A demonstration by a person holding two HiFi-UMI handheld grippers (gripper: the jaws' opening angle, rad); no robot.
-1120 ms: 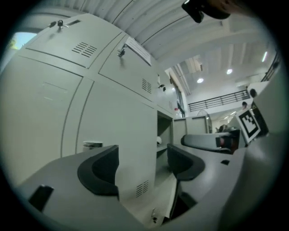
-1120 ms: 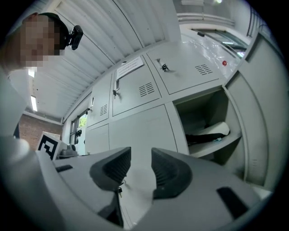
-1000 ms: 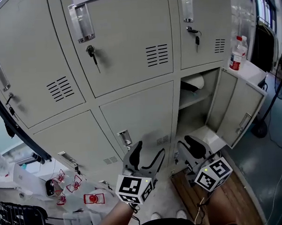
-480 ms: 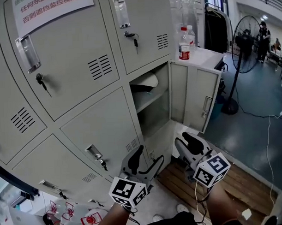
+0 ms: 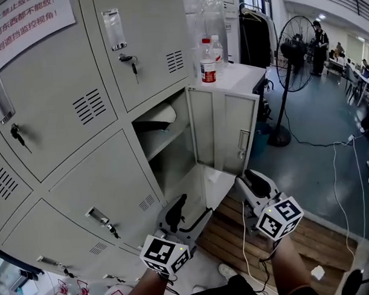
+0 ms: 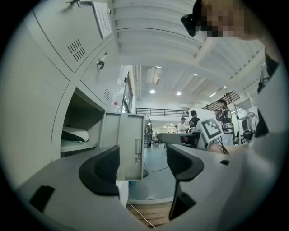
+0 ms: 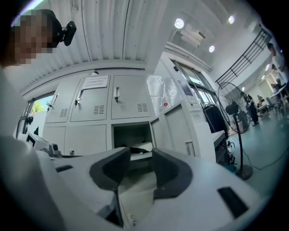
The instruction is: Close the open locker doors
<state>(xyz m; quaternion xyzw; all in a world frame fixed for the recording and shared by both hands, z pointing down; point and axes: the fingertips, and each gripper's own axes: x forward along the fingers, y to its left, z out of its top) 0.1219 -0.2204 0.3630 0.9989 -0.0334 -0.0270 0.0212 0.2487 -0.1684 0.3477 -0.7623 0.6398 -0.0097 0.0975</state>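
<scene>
L tongs [image 5: 190,211]: spread, empty, low, aimed at lockers | R tongs [image 5: 251,185]: spread, empty, below open door [image 5: 225,130]

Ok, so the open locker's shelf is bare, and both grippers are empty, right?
Not bare: a white item lies on the shelf of the open locker, as the head view shows. The left gripper and right gripper are indeed empty.

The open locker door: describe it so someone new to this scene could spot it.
Start at the bank of pale grey metal lockers filling the head view's left and go to its rightmost column. Below the shut grey door with a key in its lock, the grey open locker door swings out rightward, baring its inner face, unlike its shut neighbours.
</scene>
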